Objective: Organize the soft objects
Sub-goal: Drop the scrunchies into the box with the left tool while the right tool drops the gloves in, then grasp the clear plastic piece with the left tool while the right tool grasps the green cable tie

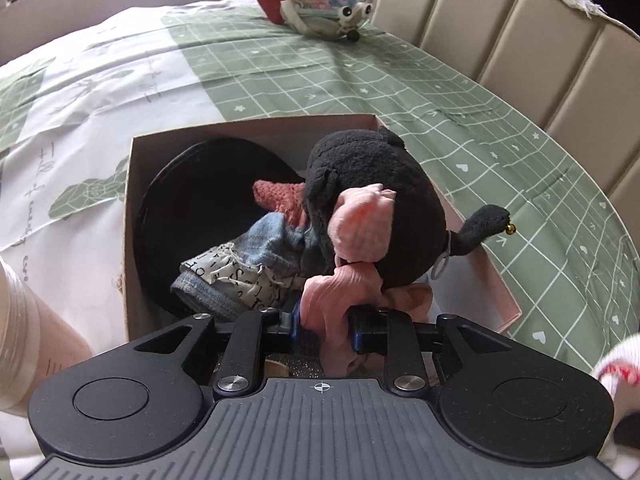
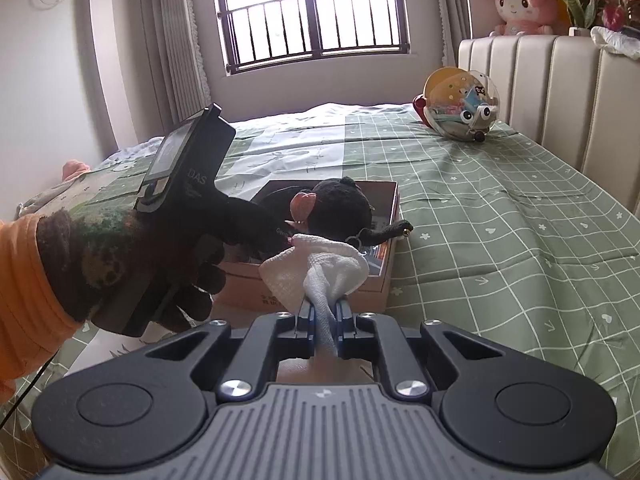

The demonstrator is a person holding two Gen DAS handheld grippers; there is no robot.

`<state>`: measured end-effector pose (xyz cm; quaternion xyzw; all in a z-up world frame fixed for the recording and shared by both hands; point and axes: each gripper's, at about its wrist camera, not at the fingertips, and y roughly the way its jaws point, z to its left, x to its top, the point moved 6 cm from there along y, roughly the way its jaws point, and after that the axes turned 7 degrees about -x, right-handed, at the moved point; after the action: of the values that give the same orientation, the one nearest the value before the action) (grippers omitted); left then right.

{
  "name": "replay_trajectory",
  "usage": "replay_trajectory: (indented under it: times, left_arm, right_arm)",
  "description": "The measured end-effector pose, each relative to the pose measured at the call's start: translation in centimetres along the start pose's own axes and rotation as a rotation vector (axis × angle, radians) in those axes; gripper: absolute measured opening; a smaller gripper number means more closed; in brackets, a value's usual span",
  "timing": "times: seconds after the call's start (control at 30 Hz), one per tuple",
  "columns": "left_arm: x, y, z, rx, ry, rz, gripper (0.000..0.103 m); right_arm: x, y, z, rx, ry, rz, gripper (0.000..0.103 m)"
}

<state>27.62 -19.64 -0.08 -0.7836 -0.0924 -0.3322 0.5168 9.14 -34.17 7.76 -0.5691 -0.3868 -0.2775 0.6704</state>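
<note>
An open cardboard box sits on the bed. It holds a black plush toy with pink ears, a blue denim piece, a reddish knit and a round black item. My left gripper hovers over the box's near edge, open, with a pink cloth lying loose between its jaws. My right gripper is shut on a white cloth, held just in front of the box. The right wrist view shows a gloved hand holding the left gripper over the plush toy.
Green grid bedding covers the bed. A clear round toy bag with googly eyes lies near the beige padded headboard. Above the headboard sits a pink plush beside plants. A barred window is behind.
</note>
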Motion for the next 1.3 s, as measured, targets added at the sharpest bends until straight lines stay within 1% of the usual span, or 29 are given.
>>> replay_trajectory:
  times: [0.1, 0.2, 0.27, 0.33, 0.37, 0.43, 0.53, 0.6, 0.7, 0.77, 0.83, 0.87, 0.9, 0.93, 1.0, 1.03, 1.07, 1.13, 1.17, 1.2, 1.23, 1.27, 1.3]
  left_arm:
    - [0.0, -2.0, -0.3, -0.018, 0.040, -0.042, 0.026]
    - [0.2, -4.3, 0.0, -0.055, 0.035, -0.086, 0.026]
    - [0.5, -5.9, 0.3, -0.074, 0.028, -0.120, 0.026]
    - [1.1, -7.6, 0.7, -0.103, 0.002, -0.175, 0.026]
    - [1.6, -8.6, 1.0, -0.130, -0.020, -0.210, 0.026]
    - [2.5, -9.7, 1.7, -0.173, -0.077, -0.255, 0.026]
    - [3.4, -10.5, 2.6, -0.218, -0.113, -0.273, 0.026]
    - [3.6, -11.0, 3.1, -0.205, -0.097, -0.294, 0.026]
    - [3.3, -11.7, 4.0, -0.179, -0.077, -0.308, 0.026]
    - [2.6, -12.3, 4.9, -0.133, -0.066, -0.297, 0.026]
    - [1.6, -12.9, 5.8, -0.106, -0.055, -0.295, 0.026]
    - [1.2, -13.1, 6.2, -0.099, -0.053, -0.296, 0.026]
    - [0.8, -13.4, 6.7, -0.090, -0.053, -0.295, 0.026]
    - [0.3, -13.6, 7.1, -0.078, -0.053, -0.292, 0.026]
    - [-0.4, -13.9, 8.3, -0.048, -0.054, -0.279, 0.026]
    - [-0.7, -14.1, 9.0, -0.033, -0.059, -0.274, 0.026]
    - [-0.9, -14.2, 9.5, -0.023, -0.064, -0.274, 0.026]
    - [-1.2, -14.6, 10.6, -0.014, -0.077, -0.278, 0.026]
    - [-1.4, -14.7, 11.2, -0.012, -0.084, -0.280, 0.026]
    - [-1.4, -14.8, 11.5, -0.012, -0.089, -0.282, 0.026]
    - [-1.5, -15.1, 12.0, -0.018, -0.090, -0.284, 0.026]
    - [-1.3, -15.6, 12.5, -0.024, -0.085, -0.288, 0.026]
    - [-0.9, -16.3, 13.1, -0.024, -0.076, -0.297, 0.026]
  right_arm:
    - [2.3, 0.3, 0.5, 0.001, -0.016, -0.017, 0.009]
    - [5.6, 0.8, 1.0, 0.011, -0.018, -0.028, 0.009]
    - [7.9, 1.5, 1.0, 0.026, -0.004, -0.020, 0.009]
    - [10.2, 2.4, 0.8, 0.044, 0.019, -0.003, 0.009]
    - [11.3, 3.0, 0.6, 0.048, 0.027, 0.005, 0.009]
    - [13.3, 4.2, 0.3, 0.040, 0.036, 0.023, 0.009]
    - [15.6, 6.6, 0.0, 0.064, 0.094, 0.081, 0.009]
    - [16.3, 8.6, 0.1, 0.078, 0.138, 0.131, 0.010]
    - [16.8, 12.2, 1.4, 0.086, 0.167, 0.185, 0.010]
    - [16.8, 14.9, 3.2, 0.112, 0.188, 0.225, 0.010]
    - [16.3, 17.4, 5.0, 0.136, 0.202, 0.270, 0.010]
    - [15.5, 19.0, 5.9, 0.135, 0.215, 0.306, 0.009]
    - [14.5, 20.5, 6.6, 0.116, 0.219, 0.343, 0.009]
    - [13.4, 21.9, 7.2, 0.061, 0.198, 0.381, 0.010]
    - [10.9, 24.3, 7.9, -0.103, 0.099, 0.449, 0.009]
    - [9.9, 25.0, 8.1, -0.162, 0.052, 0.456, 0.009]
    - [9.3, 25.3, 8.3, -0.195, 0.005, 0.446, 0.009]
    - [9.0, 25.2, 8.9, -0.206, -0.057, 0.436, 0.009]
    - [9.0, 25.1, 9.2, -0.188, -0.061, 0.445, 0.013]
    - [9.0, 25.0, 9.5, -0.167, -0.068, 0.456, 0.021]
    - [9.1, 24.8, 9.8, -0.156, -0.080, 0.461, 0.026]
    - [9.5, 24.3, 9.9, -0.149, -0.089, 0.459, 0.035]
    - [10.0, 23.7, 10.2, -0.140, -0.097, 0.447, 0.041]
